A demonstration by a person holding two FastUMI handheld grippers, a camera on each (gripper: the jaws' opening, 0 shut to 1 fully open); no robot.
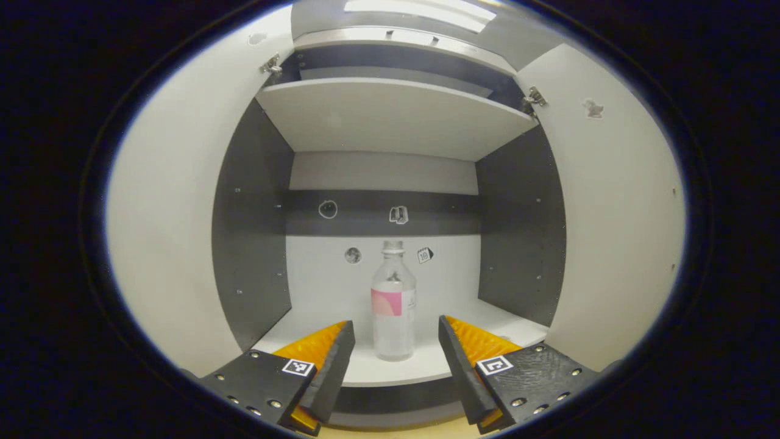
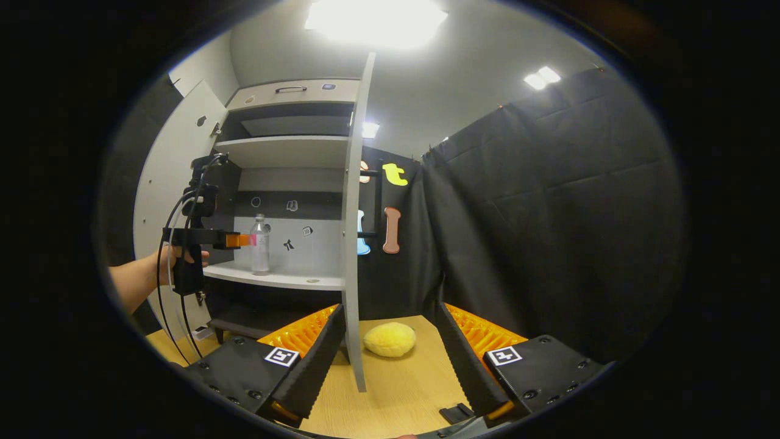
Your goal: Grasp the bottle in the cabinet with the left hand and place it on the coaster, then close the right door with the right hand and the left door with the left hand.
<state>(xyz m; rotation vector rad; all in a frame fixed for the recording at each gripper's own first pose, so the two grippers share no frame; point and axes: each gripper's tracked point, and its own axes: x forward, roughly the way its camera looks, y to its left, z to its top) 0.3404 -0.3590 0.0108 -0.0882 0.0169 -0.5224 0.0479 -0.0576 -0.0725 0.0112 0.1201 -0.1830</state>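
Left gripper view: clear plastic bottle with pink label (image 1: 393,302) upright mid-shelf, free both sides; left tongs (image 1: 396,341) wide, right tongs (image 2: 390,338) wide.

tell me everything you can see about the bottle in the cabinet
The bottle is clear plastic with a pale cap and a pink and white label band around its middle. It stands upright on the cabinet's lower white shelf, near the front edge, cap on. Nothing grips it: the left gripper is open in front of it, a finger to either side, not touching.

Both views toward cabinet (image 1: 390,122) (left nearer)
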